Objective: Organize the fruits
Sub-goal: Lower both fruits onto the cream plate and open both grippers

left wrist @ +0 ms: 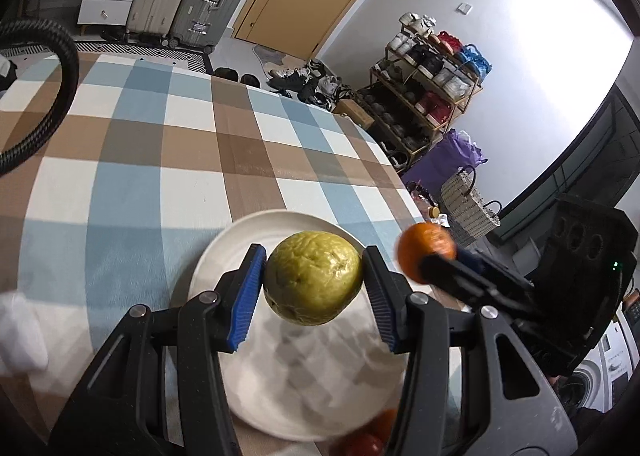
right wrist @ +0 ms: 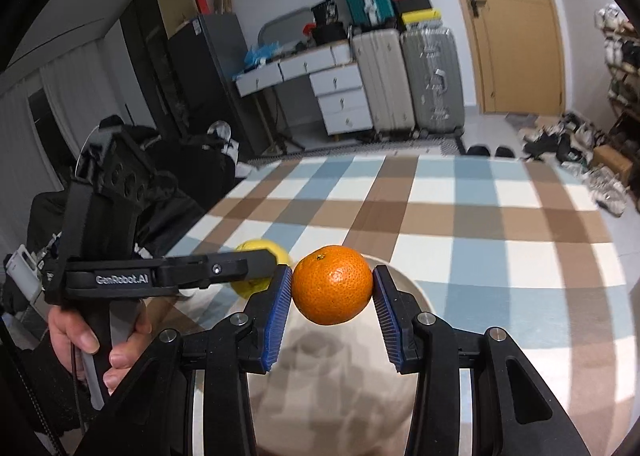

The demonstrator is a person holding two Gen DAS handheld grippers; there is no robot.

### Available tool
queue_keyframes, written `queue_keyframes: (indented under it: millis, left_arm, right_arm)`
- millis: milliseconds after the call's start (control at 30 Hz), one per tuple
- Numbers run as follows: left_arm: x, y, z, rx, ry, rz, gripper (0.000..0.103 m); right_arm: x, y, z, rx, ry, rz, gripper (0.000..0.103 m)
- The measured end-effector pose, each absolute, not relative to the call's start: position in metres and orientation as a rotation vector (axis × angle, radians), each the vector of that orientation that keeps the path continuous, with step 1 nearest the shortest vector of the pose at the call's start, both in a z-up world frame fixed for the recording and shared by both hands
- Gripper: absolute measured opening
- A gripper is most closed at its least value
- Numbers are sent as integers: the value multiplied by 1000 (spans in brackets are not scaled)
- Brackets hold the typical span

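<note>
The plate (left wrist: 224, 256) sits on the surface (left wrist: 160, 144), close to its near edge. The left gripper (left wrist: 314, 284) is over the plate, with the green fruit (left wrist: 314, 282) between its fingers (left wrist: 246, 296). To the right of it, by the plate's right rim, the right gripper (right wrist: 332, 292) has the orange (right wrist: 332, 290) between its fingers (right wrist: 276, 316). The far part of the surface is bare. A small fruit (left wrist: 360, 444) lies just past the plate's near rim, partly hidden.
</note>
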State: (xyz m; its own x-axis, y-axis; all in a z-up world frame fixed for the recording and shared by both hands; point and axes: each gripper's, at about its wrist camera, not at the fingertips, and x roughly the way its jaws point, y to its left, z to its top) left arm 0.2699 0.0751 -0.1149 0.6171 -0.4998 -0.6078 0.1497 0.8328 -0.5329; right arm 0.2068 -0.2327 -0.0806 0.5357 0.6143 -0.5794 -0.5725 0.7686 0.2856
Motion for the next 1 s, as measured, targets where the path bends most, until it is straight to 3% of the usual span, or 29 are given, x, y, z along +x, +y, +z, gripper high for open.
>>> queue_keyframes:
  millis: [700, 800, 867, 1000]
  left_arm:
    - [324, 60, -154, -423, 914, -370, 48]
    - [321, 58, -150, -411, 909, -359, 54]
    - [314, 58, -143, -402, 892, -351, 63]
    - [298, 58, -127, -372, 867, -317, 70]
  right_arm:
    - [262, -211, -143, 15, 877, 652, 43]
    - [258, -220, -136, 46, 845, 651, 55]
    - [252, -227, -126, 57, 807, 637, 76]
    - [233, -242, -100, 79, 728, 620, 88]
